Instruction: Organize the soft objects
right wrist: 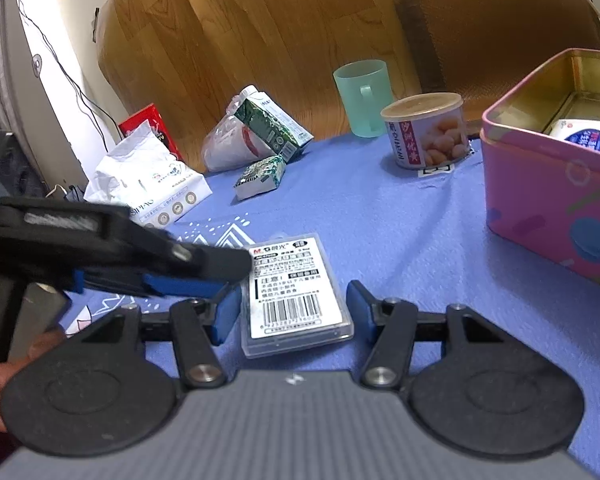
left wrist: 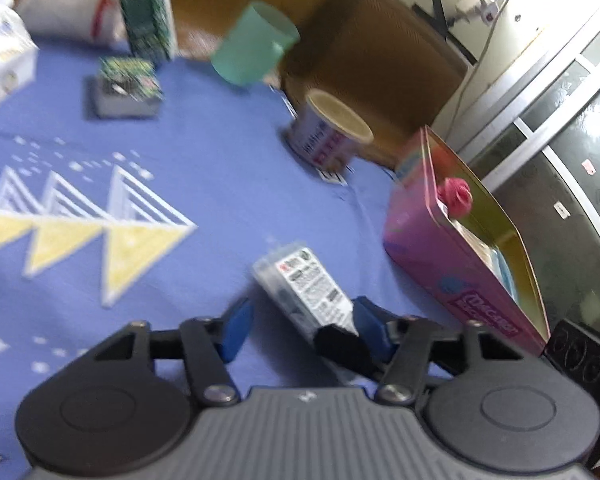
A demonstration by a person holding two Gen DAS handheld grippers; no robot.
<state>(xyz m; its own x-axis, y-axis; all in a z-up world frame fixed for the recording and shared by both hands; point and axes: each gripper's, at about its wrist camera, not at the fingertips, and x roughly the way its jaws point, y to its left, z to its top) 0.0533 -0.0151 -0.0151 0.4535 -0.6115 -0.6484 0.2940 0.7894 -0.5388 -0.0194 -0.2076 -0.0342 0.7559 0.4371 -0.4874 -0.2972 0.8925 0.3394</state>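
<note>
The right gripper point(right wrist: 292, 308) is standing wide, unpressing, around a flat clear plastic case point(right wrist: 296, 292); the left gripper point(right wrist: 236, 264), state unclear, is reaching in at nine o'clock; a pink tin point(right wrist: 540, 208) is walling two o'clock.

- The blue-clothed desk point(right wrist: 400, 216) lies bare in a broad strip between the clear plastic case point(right wrist: 296, 292) and the far row of things.
- On the right the pink tin point(right wrist: 548, 200) stands as a tall wall, its top open.
- Along the far edge the can point(right wrist: 428, 132), green cup point(right wrist: 364, 96), milk cartons point(right wrist: 268, 124) and tissue pack point(right wrist: 156, 184) block the way, with narrow gaps between.
- The left gripper point(right wrist: 220, 268) reaches in from the left, crowding the case's left side.
- A chair back point(right wrist: 500, 28) rises behind the desk.
</note>
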